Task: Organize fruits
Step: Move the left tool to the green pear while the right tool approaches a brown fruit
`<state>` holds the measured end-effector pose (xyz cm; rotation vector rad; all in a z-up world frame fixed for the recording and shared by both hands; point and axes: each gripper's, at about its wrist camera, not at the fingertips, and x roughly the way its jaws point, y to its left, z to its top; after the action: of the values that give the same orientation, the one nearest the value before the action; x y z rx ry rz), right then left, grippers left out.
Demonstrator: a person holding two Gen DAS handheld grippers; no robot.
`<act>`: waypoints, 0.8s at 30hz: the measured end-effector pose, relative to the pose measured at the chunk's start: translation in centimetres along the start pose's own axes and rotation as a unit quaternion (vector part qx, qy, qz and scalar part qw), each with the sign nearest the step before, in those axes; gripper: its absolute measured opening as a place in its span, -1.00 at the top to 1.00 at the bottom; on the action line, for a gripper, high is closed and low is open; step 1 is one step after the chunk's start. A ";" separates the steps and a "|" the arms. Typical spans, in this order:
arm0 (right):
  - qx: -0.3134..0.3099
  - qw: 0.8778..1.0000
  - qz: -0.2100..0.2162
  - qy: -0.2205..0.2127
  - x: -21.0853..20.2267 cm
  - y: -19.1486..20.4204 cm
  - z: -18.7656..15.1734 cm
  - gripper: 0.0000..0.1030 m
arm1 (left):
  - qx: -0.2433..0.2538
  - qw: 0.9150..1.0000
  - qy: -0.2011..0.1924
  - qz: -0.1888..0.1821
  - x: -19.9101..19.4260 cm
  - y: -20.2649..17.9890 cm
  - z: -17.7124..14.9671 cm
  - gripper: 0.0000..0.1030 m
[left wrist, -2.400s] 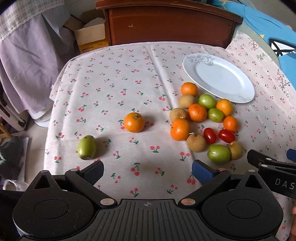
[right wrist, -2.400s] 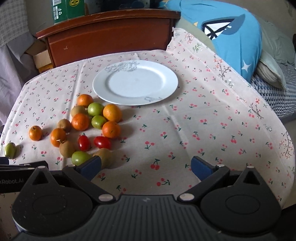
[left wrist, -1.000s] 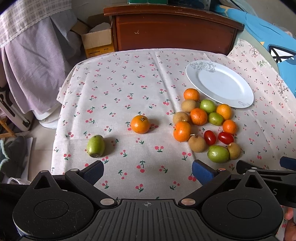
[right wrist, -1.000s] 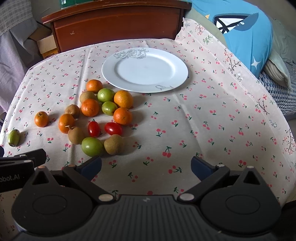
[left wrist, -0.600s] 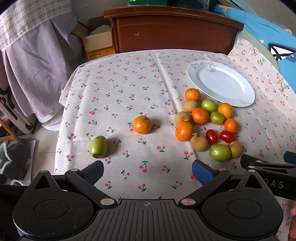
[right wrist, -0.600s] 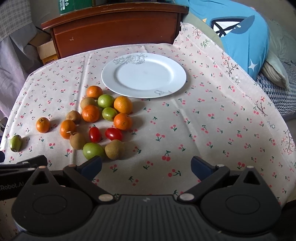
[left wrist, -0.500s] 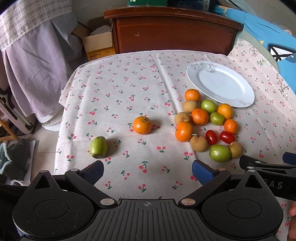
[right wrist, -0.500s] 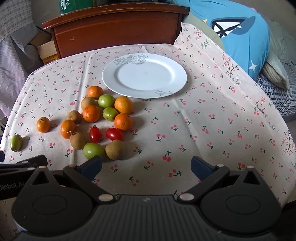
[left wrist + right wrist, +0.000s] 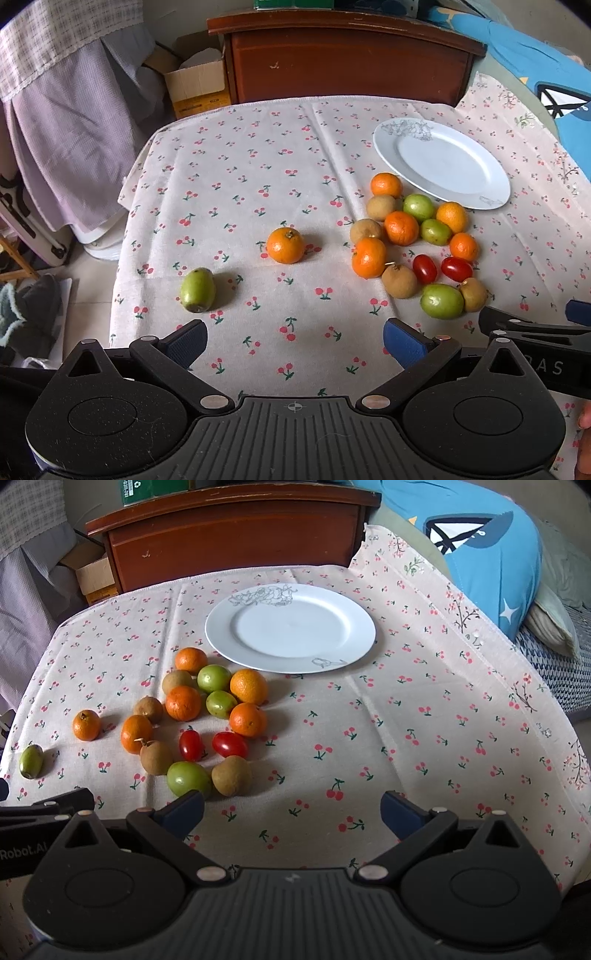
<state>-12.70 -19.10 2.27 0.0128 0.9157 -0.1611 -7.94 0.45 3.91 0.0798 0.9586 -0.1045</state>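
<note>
On the cherry tablecloth, far to the left, a green oval fruit lies alone, just ahead of the left claw's left finger; next comes a lone orange, ahead of the left claw and well apart from it; then a bunch of oranges, green fruits, brown fruits and two red tomatoes lies packed close together, off to the right of this claw; the white plate sits bare behind the bunch, near its far edge. The left claw is wide apart, holds nothing and touches nothing. The right claw is wide apart too and holds nothing; a big green fruit and a brown fruit lie just ahead of its left finger; I cannot tell if the finger touches the green one; the plate lies straight ahead, well apart.
</note>
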 end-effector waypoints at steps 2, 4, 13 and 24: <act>-0.002 1.000 0.000 0.000 0.0 0.1 0.0 -0.96 | 0.002 1.000 -0.002 0.003 -0.1 0.0 0.0 -0.98; -0.003 1.000 -0.001 -0.002 0.0 0.1 -0.1 -0.96 | -0.002 1.000 -0.002 0.002 -0.1 0.1 0.0 -0.98; -0.005 1.000 0.004 -0.003 0.0 0.2 -0.1 -0.96 | -0.028 1.000 -0.008 0.006 0.0 0.5 -0.2 -0.98; 0.019 1.000 0.021 -0.009 -0.2 -1.1 0.0 -0.95 | -0.100 0.995 -0.001 -0.022 -0.1 4.4 0.4 -0.98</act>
<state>-12.99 -20.21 2.49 0.0654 0.8945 -0.1391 -7.12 4.77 4.31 -0.1261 0.9637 -0.0487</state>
